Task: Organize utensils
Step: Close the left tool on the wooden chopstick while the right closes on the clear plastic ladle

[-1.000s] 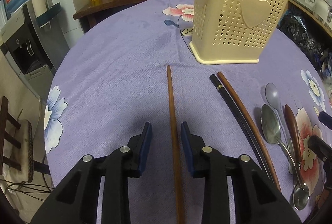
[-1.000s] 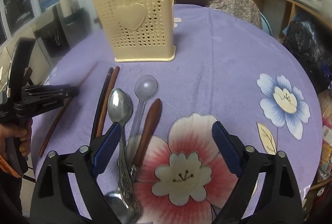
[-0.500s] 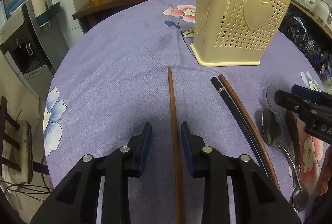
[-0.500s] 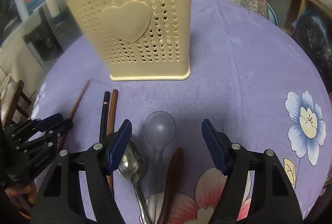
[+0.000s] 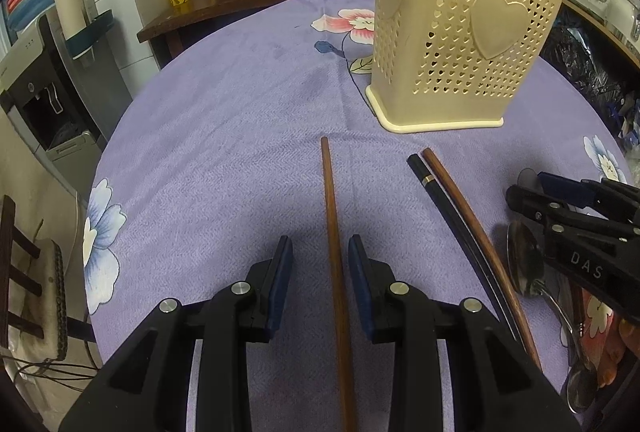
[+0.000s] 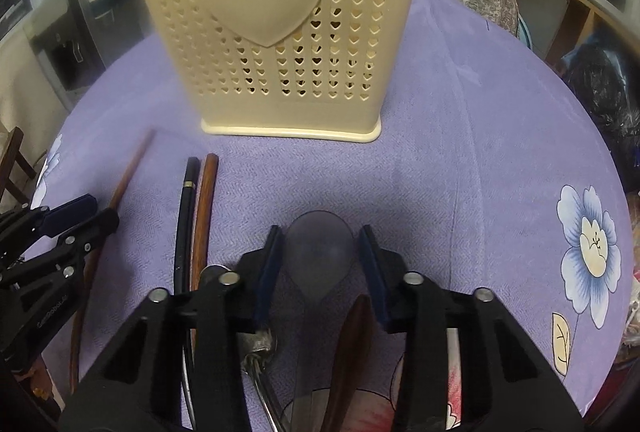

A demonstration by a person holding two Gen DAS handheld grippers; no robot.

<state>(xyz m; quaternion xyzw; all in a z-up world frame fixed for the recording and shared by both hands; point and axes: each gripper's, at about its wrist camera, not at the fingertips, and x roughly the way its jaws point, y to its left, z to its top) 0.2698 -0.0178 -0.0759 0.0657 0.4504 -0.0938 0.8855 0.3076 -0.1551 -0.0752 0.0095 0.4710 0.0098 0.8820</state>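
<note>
We have brought our right gripper (image 6: 320,264) forward toward the cream perforated plastic utensil holder (image 6: 280,31), and its jaws have just been closing; the bowl of the translucent grey plastic spoon (image 6: 318,252) now sits between them.

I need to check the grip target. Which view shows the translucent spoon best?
The right wrist view: the translucent spoon's bowl lies between the right gripper's fingers. In the left wrist view, only an edge shows behind that gripper.
</note>
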